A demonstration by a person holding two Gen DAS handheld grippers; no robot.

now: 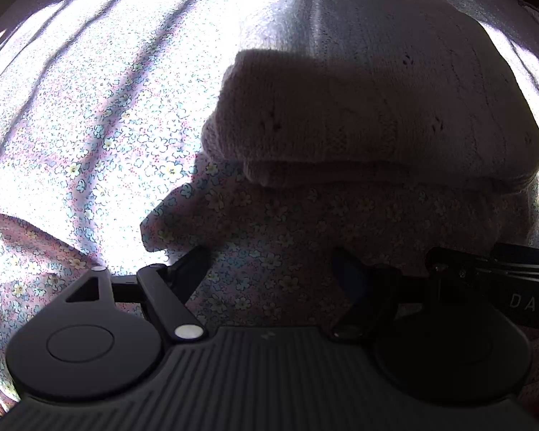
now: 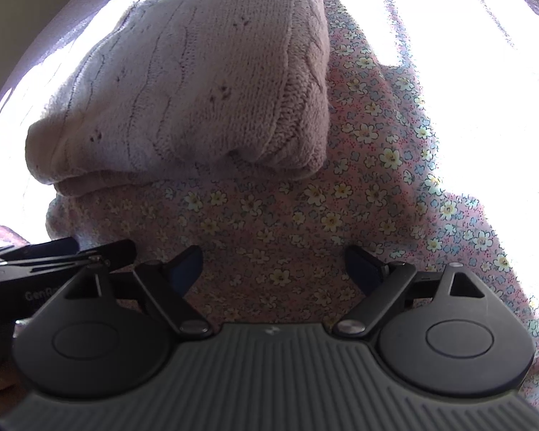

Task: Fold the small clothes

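The left tongs (image 1: 269,269) stand wide apart, holding nothing, over the flowered cloth (image 1: 100,136). The right tongs (image 2: 273,269) gape equally wide and empty. A folded pink sweater (image 2: 204,82) lies just ahead of both.

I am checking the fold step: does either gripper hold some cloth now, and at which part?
Nothing is held. The left gripper and the right gripper both stand open above the floral cloth, short of the folded knit garment.
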